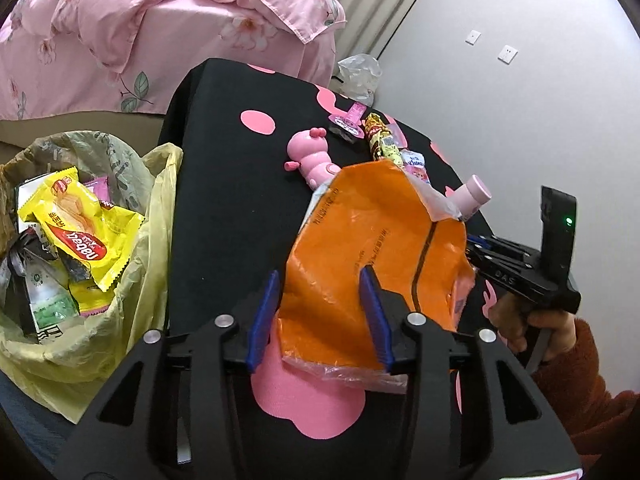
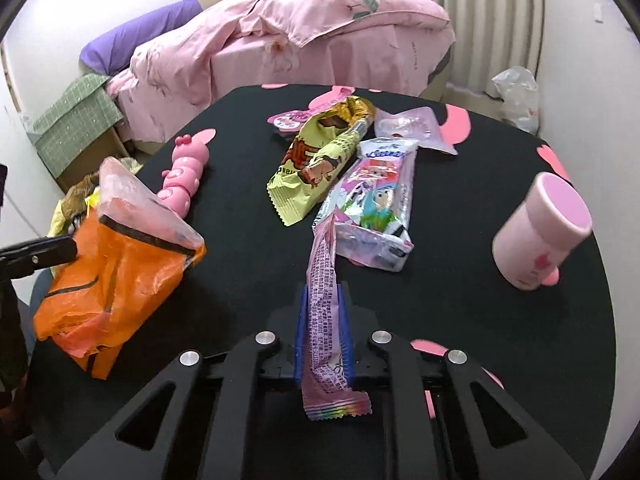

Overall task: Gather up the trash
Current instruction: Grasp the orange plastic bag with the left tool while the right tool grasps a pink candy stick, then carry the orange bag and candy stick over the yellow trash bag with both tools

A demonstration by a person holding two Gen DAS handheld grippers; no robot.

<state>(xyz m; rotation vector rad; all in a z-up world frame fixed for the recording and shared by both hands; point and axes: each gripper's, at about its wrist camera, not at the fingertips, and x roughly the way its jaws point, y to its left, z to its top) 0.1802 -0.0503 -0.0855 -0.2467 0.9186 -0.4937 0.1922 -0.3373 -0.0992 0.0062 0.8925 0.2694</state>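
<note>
Right claw (image 2: 323, 322) pinching pink wrapper (image 2: 325, 312), lifted over near bench (image 2: 460, 280). Left claw (image 1: 320, 300) spread, orange bag (image 1: 372, 248) between fingers. Trash bag (image 1: 132, 280) left, beside bench.

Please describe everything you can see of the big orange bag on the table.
The orange bag is thin, crinkled plastic with black lines and small print, and a clear, pinkish torn flap at one end. It lies crumpled on the black table, beside the pink caterpillar toy. The left gripper is open around its near edge, not yet closed.
</note>
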